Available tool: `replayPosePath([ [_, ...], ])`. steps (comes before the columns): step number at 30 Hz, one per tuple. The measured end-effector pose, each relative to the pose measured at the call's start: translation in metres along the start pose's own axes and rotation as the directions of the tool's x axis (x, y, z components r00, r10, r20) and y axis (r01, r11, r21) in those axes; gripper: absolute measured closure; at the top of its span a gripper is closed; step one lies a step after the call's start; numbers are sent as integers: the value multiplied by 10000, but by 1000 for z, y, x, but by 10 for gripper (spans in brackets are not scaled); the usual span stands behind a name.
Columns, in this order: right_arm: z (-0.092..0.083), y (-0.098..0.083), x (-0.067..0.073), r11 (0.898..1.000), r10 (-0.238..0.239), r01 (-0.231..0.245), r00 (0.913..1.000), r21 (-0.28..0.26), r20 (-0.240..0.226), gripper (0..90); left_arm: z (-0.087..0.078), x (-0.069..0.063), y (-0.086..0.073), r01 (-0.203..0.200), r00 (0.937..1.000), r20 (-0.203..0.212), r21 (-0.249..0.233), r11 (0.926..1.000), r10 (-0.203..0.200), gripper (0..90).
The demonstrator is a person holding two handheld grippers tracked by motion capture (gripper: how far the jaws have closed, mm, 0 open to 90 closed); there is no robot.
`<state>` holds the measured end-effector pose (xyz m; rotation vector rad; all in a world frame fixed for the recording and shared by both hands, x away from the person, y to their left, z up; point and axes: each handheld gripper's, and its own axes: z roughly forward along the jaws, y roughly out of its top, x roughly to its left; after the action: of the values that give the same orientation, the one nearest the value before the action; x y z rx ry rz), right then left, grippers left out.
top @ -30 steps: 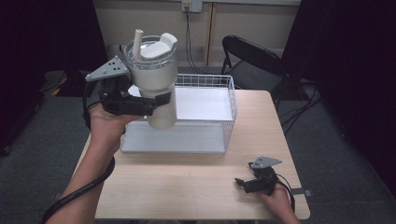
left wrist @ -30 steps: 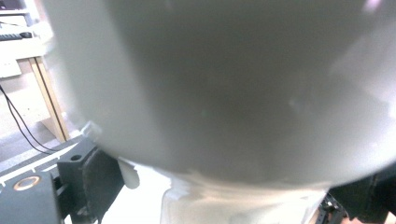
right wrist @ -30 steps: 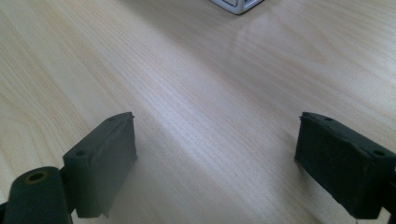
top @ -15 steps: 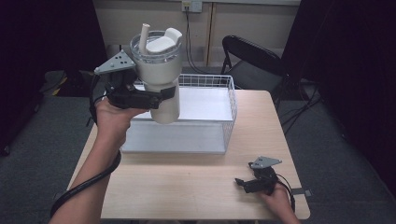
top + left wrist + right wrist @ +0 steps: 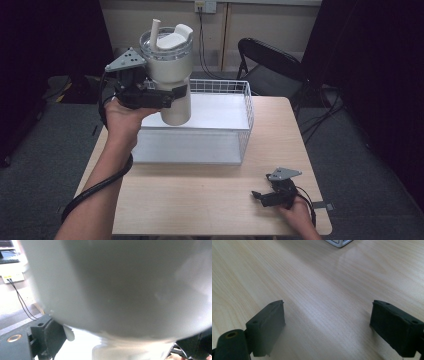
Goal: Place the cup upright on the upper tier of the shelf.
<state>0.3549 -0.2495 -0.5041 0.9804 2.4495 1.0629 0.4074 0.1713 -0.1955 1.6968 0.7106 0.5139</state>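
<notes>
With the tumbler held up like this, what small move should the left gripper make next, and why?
Probably lower it into the wire basket: the left gripper clamps the white tumbler upright in the air above the basket's empty floor, while the right gripper rests open on the table.

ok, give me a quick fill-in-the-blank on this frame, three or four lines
1. The left gripper holds a white ____ with a straw.
2. The tumbler is held above the wire ____.
3. The right gripper rests on the table with its jaws ____.
4. Behind the table stands a black ____.

Missing words: tumbler; basket; open; chair
</notes>
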Motion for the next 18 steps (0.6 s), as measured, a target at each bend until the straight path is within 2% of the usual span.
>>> replayPosePath([
  [18,0,0,0,10000,-16,16,10000,-33,-29,117,11,13,0,55,9989,-474,52,10000,-53,97],
])
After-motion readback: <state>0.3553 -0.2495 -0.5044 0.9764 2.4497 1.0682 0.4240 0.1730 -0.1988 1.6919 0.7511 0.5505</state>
